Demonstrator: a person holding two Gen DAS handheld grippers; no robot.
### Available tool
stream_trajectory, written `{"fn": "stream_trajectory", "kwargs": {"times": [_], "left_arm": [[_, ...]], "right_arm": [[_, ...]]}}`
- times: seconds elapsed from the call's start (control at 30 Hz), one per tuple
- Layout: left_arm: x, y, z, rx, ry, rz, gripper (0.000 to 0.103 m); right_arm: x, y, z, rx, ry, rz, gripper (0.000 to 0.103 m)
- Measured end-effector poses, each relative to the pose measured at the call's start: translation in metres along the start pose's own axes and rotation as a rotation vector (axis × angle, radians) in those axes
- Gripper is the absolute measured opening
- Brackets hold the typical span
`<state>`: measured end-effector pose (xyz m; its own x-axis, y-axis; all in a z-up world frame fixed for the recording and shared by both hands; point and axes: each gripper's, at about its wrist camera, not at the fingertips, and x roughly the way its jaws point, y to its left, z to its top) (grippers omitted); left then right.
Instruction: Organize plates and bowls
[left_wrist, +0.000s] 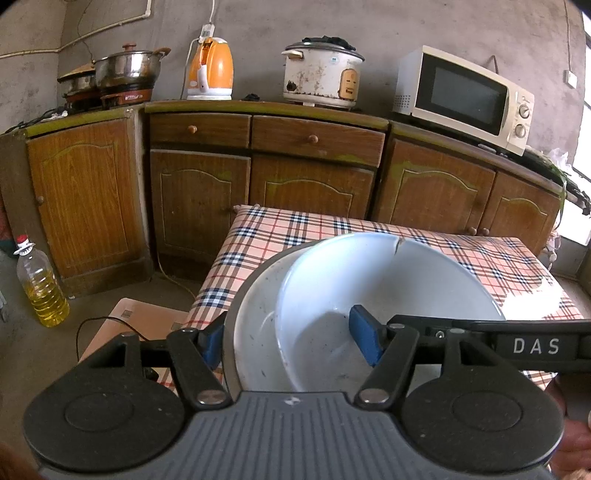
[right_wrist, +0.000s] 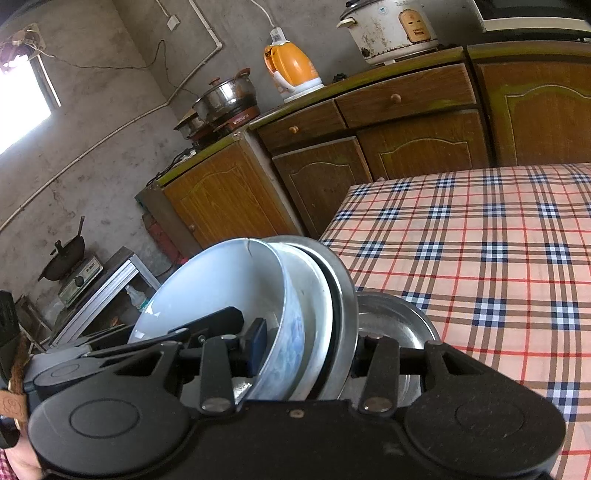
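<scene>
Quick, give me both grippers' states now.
Left gripper: closed on the rims of the stacked bowls.
Right gripper: closed on the same stack's rims, opposite side.

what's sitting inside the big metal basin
A cracked white bowl sits tilted inside the metal basin; one pad of the left tongs reaches in. The basin's floor beneath is covered.

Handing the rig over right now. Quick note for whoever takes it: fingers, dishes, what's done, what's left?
Left gripper: fingers clamped across the rim of the nested stack, one inside the white bowl, one outside.
Right gripper: the same grip, from the stack's other side.
Things: cracked white bowl sits in an enamel bowl, that in a metal plate; stack is tilted at the corner of the checked table. A metal dish lies loose beside it.
Done: three pieces nested.
Left: set the stack down level; probably add the dish.
</scene>
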<state>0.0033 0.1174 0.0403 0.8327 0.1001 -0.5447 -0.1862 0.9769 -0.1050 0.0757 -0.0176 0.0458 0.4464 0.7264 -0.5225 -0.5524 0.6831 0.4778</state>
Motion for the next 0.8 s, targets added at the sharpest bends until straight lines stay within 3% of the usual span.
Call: {"fn": "stream_trajectory", "kwargs": {"times": [0.8], "left_arm": [[0.037,0.005,-0.024,-0.012,0.09,-0.013,0.069]], "right_arm": [[0.036,-0.032,-0.019,0.053,0.075,-0.031,0.052]]}}
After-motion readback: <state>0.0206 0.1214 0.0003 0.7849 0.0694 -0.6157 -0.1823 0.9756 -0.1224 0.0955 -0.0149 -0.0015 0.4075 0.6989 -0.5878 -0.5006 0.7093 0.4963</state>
